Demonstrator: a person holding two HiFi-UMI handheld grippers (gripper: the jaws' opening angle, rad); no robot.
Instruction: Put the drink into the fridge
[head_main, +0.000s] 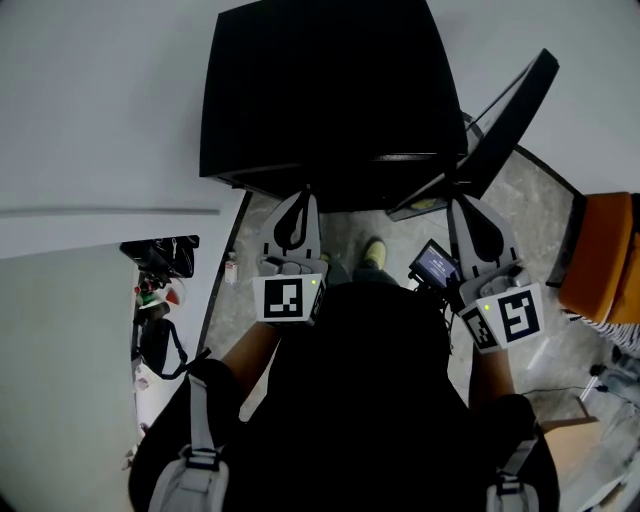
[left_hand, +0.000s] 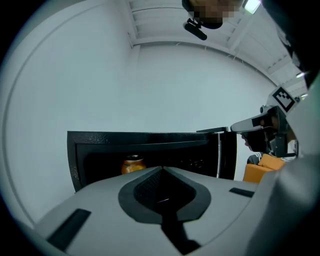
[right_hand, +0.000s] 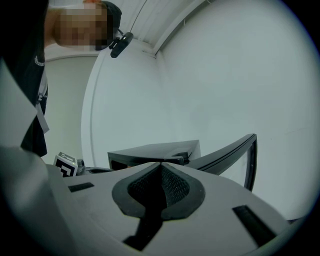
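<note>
Black fridge (left_hand: 145, 137), door (right_hand: 235, 152) open, what looks like an orange drink can (left_hand: 133, 165) inside. Closed, empty: left tongs (left_hand: 162, 167), right tongs (right_hand: 161, 163).

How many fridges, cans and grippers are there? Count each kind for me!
fridge: 1
can: 1, orange, inside the fridge
grippers: 2, the left gripper and the right gripper, both shut and empty
Total: 4
</note>
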